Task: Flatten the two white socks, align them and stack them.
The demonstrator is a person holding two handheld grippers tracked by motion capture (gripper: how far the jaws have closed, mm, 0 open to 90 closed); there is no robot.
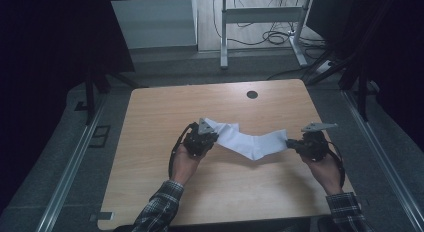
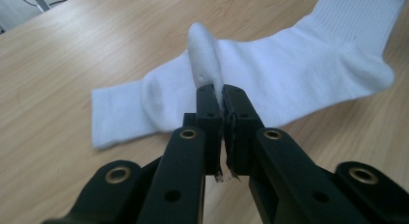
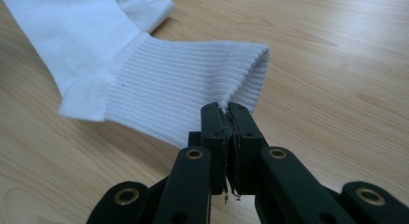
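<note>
In the high view, the white sock (image 1: 252, 142) is sagging at the middle of the table (image 1: 150, 117) between both tools.

In the left gripper view, the left gripper (image 2: 222, 96) is pinching a thin bit of toe, which might be slipping out.

In the right gripper view, the right gripper (image 3: 225, 109) is pinching the ribbed cuff edge. No words are showing.
</note>
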